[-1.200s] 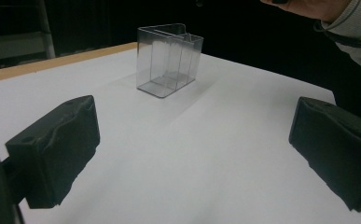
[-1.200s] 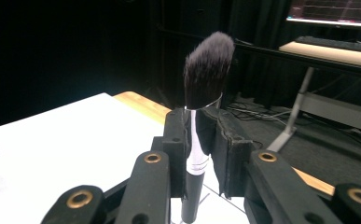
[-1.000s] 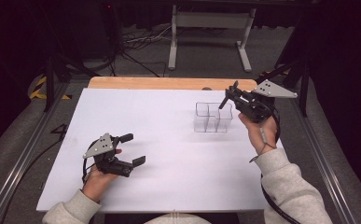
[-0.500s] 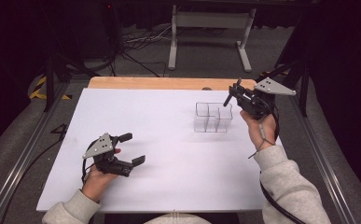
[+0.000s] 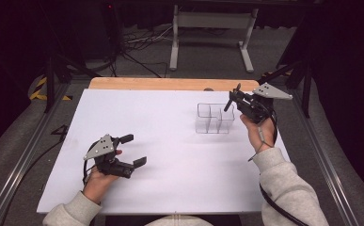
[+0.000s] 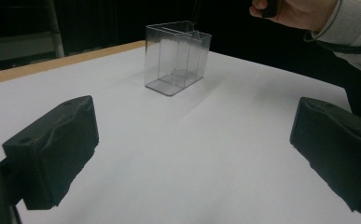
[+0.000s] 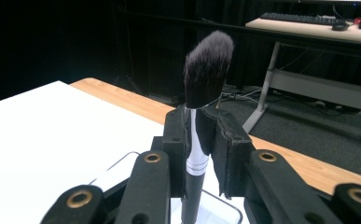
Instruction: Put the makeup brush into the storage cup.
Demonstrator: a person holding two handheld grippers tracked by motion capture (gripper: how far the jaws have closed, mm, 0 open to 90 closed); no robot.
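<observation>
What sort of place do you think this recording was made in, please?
Probably a lab or recording studio, not a home: a white-topped table on metal floor rails, dark surroundings with loose cables, and a desk with a keyboard behind.

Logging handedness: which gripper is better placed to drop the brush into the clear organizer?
Right. The right gripper is shut on the makeup brush just above the clear organizer; the left gripper sits open and empty, far off.

Left gripper (image 6: 192,154) fingers (image 6: 52,149) spread wide, clear organizer (image 6: 177,58) standing on white table (image 6: 192,130) beyond.
</observation>
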